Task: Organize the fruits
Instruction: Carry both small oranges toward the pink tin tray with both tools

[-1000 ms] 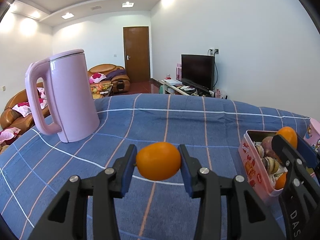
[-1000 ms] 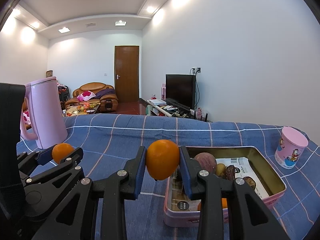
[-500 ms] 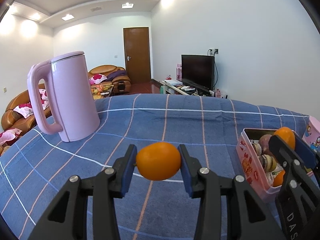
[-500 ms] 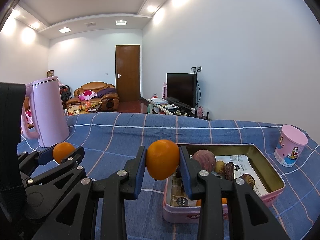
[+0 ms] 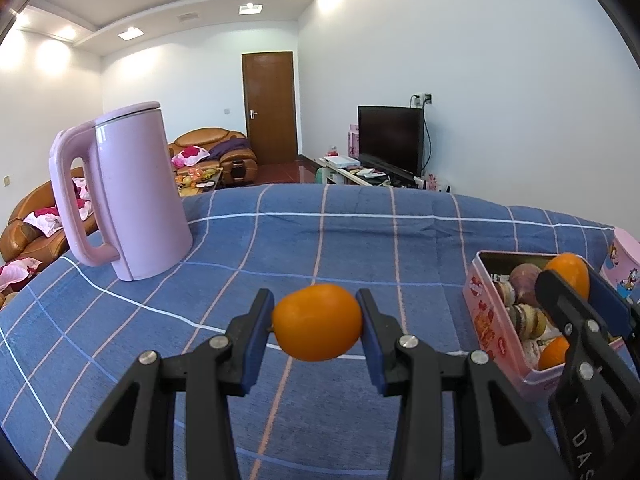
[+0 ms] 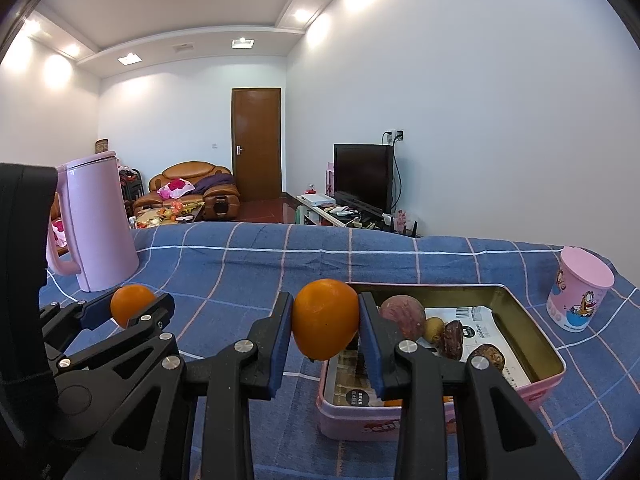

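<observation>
My left gripper [image 5: 318, 322] is shut on an orange [image 5: 317, 322] and holds it above the blue checked tablecloth, left of the pink tin. It also shows in the right wrist view [image 6: 132, 310] with its orange [image 6: 130, 309]. My right gripper [image 6: 325, 324] is shut on a second orange [image 6: 325, 323] above the near left corner of the pink tin [image 6: 556, 376]. In the left wrist view the right gripper [image 5: 572, 280] holds its orange [image 5: 570, 272] over the tin [image 5: 480, 312]. The tin holds a purple fruit [image 6: 402, 314], dark dried fruits and another orange [image 5: 554, 354].
A tall pink kettle [image 5: 136, 196] stands at the back left of the table, also in the right wrist view [image 6: 98, 224]. A pink cartoon cup [image 6: 580, 288] stands right of the tin. A living room with sofas and a TV lies beyond the table's far edge.
Both grippers keep their oranges. The views have shifted slightly: the tin and the kettle have drifted a little left in the frames.
</observation>
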`<action>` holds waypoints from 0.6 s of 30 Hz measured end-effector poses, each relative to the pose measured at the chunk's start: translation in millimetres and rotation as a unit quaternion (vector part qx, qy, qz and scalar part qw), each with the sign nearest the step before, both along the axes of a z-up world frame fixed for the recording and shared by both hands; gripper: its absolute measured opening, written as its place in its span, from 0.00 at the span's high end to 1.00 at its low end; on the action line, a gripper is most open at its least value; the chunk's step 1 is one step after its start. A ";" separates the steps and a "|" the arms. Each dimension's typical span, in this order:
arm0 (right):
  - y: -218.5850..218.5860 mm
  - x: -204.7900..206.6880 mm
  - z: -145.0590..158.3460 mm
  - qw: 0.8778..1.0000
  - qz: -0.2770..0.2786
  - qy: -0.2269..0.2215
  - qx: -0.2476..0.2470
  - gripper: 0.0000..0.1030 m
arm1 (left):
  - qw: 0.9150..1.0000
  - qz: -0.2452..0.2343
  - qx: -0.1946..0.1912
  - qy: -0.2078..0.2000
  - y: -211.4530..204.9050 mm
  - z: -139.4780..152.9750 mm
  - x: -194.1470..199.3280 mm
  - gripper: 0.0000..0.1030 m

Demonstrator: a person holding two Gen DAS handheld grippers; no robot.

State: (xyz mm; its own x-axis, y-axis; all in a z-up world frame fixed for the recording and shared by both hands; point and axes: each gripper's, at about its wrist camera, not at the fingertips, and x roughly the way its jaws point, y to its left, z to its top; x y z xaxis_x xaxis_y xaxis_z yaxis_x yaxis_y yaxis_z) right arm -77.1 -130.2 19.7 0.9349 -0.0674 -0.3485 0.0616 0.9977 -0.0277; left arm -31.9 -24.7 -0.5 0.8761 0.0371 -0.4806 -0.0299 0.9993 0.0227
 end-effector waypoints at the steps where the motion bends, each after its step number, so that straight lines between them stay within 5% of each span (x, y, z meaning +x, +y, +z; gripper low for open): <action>1: 0.0 -0.2 0.1 1.000 -0.001 0.000 0.000 0.66 | 1.000 0.000 0.000 0.000 -0.4 0.0 -0.3 0.57; 18: -22.0 -10.9 0.8 1.000 -0.016 0.001 -0.004 0.66 | 1.000 -0.020 0.005 0.003 -22.3 0.7 -4.6 0.57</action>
